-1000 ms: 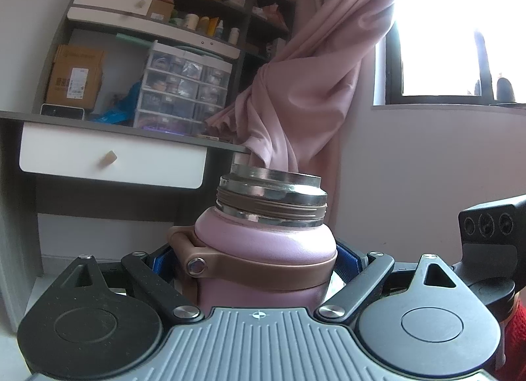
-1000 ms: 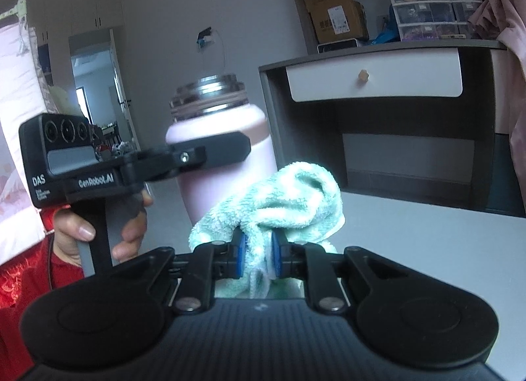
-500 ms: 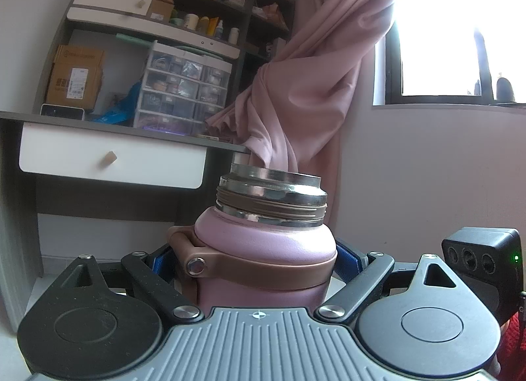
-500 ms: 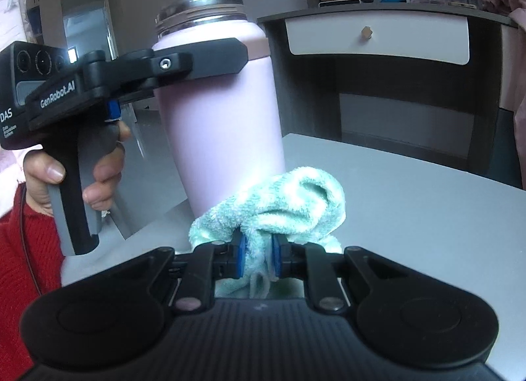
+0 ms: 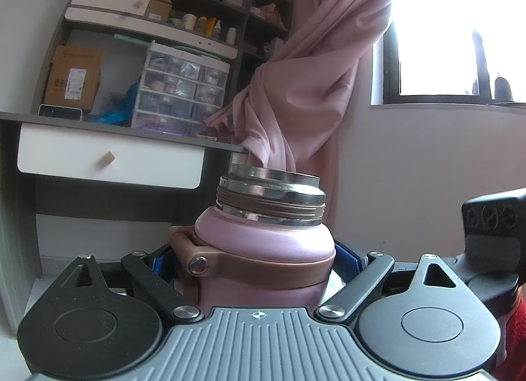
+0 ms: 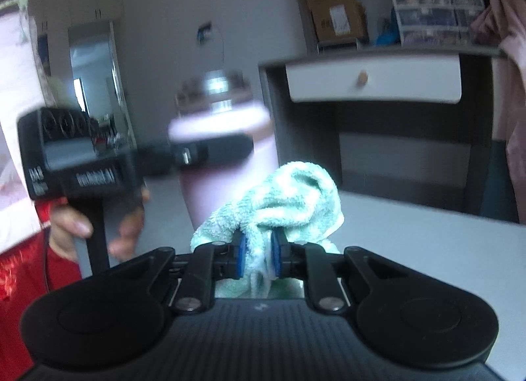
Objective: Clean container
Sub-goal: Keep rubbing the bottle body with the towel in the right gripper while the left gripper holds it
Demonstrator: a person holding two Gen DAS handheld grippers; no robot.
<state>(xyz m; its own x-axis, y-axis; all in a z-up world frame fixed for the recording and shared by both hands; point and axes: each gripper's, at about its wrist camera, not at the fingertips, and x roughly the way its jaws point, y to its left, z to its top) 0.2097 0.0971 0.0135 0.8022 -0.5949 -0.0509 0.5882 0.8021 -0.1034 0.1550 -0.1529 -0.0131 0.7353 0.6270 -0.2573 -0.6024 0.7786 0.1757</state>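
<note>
A pink insulated bottle (image 5: 263, 243) with an open steel threaded mouth and a brown carry strap stands upright. My left gripper (image 5: 256, 262) is shut on its body just below the shoulder, with blue pads on both sides. In the right wrist view the bottle (image 6: 227, 184) is blurred, with a left finger (image 6: 213, 152) across it and a hand (image 6: 69, 223) on that gripper's handle. My right gripper (image 6: 257, 256) is shut on a bunched mint-green cloth (image 6: 289, 193). The cloth hangs in front of the bottle's lower side, whether touching it I cannot tell.
A grey tabletop (image 6: 427, 243) stretches to the right of the bottle. Behind it stands a dark desk with a white drawer (image 5: 108, 161), plastic drawer boxes (image 5: 180, 92) and shelves. A pink curtain (image 5: 312, 69) hangs by a bright window. The right gripper's body (image 5: 493, 216) shows at the right edge.
The right gripper with the cloth went in close and low along the bottle's side, then drew back and up; its view is now blurred. The left gripper and bottle stayed still.
</note>
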